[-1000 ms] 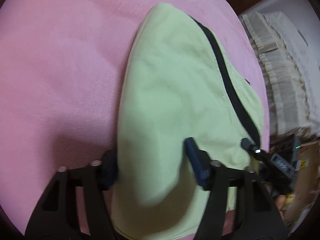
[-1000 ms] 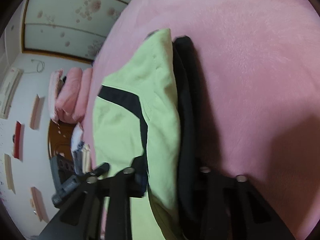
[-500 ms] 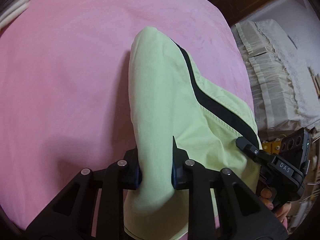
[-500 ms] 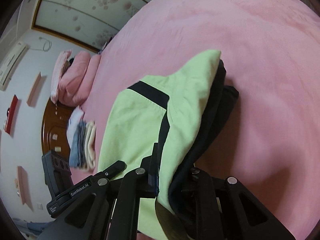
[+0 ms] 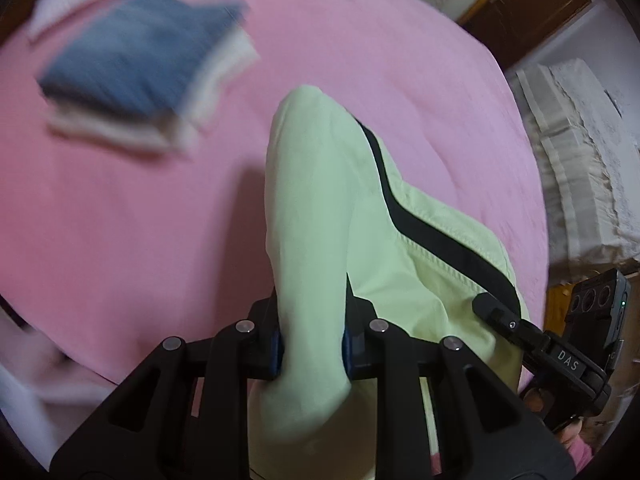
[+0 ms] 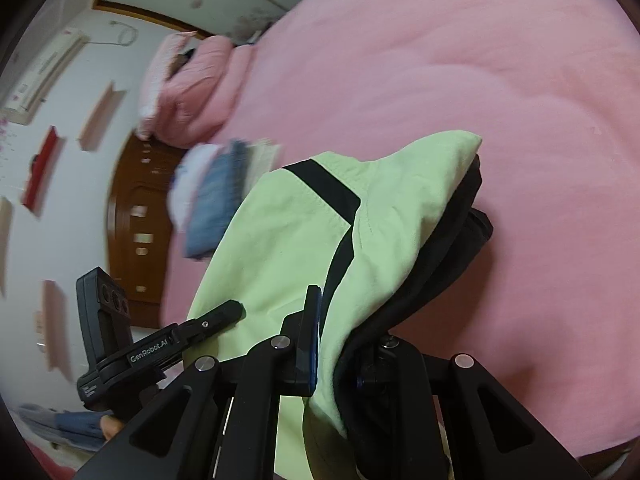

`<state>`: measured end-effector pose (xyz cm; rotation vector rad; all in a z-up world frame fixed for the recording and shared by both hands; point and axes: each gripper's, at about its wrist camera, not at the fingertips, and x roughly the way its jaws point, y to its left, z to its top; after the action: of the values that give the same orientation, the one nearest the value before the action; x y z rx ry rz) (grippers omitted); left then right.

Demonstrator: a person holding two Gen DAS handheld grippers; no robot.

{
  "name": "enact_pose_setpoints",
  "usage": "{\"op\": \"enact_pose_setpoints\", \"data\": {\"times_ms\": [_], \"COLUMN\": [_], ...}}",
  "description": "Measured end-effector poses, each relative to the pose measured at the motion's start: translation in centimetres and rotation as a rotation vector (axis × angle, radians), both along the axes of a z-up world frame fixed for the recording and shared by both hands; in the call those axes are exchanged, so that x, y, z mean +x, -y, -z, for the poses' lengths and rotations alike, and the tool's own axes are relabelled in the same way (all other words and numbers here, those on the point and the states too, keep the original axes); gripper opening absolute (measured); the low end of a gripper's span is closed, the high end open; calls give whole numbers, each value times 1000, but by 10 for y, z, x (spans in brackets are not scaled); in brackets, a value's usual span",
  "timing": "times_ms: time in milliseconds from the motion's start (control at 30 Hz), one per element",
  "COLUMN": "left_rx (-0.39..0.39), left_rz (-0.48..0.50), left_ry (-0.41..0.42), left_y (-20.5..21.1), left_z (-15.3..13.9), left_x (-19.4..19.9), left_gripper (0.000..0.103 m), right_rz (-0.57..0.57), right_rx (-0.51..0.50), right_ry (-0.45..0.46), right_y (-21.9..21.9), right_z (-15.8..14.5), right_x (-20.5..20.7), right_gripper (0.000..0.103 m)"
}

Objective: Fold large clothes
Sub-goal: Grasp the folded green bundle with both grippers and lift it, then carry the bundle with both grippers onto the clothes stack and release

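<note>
A folded light-green garment [image 5: 316, 216] with a black stripe [image 5: 424, 232] and black underside hangs between both grippers above the pink bed [image 5: 120, 220]. My left gripper [image 5: 312, 344] is shut on one folded end of it. My right gripper [image 6: 340, 352] is shut on the other end [image 6: 400, 216], green layer on top, black layer [image 6: 452, 264] beneath. Each gripper shows at the edge of the other's view: the right one in the left wrist view [image 5: 496, 312], the left one in the right wrist view [image 6: 224, 312].
A stack of folded clothes, blue on top [image 5: 136, 56], lies on the bed at the far left; it also shows in the right wrist view [image 6: 216, 196]. Pink pillows [image 6: 192, 84] and a wooden headboard [image 6: 132, 232] stand beyond. A white lace-covered piece [image 5: 580, 152] stands right of the bed.
Both grippers have lifted the garment and carried it toward the stack of folded clothes, which has come into view. The left jaws, wider a second ago, are closed on the cloth.
</note>
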<state>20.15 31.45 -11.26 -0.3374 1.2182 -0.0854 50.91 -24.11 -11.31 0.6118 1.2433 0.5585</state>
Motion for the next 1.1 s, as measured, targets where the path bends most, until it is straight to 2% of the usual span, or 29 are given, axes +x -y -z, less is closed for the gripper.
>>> {"op": "enact_pose_setpoints", "data": {"times_ms": [133,267,367,433,500,600,633,667,700,733,767,800,833,933,1000,1100], "left_rx": [98,172,238,268,258,194,236,295,379,443,486,521,528,542,615,694], "left_rz": [-13,-45,-45,-51,-68,-100,-96,-79,-60,-51,-67,-96,-110,-100,-108,-152], "left_ry": [116,231,306,348,372,375,342,299,219,175,202,273,299,320,338,345], "left_y": [-86,-154,-198,-227,-255,-302,-313,-312,-312,-307,-296,-292,-290,-283,-272,-259], "left_z": [-62,-124,-158,-162,-148,-85,-53,-25,10,35,48,48,46,49,51,43], "left_x": [29,67,93,112,133,177,196,208,221,228,232,227,223,216,210,204], "left_gripper": [19,19,19,19,20,22,23,24,29,32,37,40,40,44,54,57], "right_rz": [-90,-172,-213,-234,-247,-243,-247,-254,-263,-287,-306,-297,-272,-220,-223,-193], "right_rx": [44,108,152,173,173,161,131,84,-8,-108,-155,-186,-184,-208,-238,-250], "right_ry": [88,210,295,352,397,394,388,372,342,298,270,268,282,340,346,320], "right_y": [-132,-226,-293,-327,-362,-404,-421,-428,-447,-464,-473,-476,-476,-472,-467,-437], "right_z": [-39,-85,-122,-140,-148,-116,-103,-77,-46,-17,0,12,16,19,32,44], "right_x": [1,32,56,74,87,121,124,134,146,155,157,156,152,142,147,138], "right_gripper": [12,12,12,12,12,12,12,12,13,13,14,17,20,35,50,69]}}
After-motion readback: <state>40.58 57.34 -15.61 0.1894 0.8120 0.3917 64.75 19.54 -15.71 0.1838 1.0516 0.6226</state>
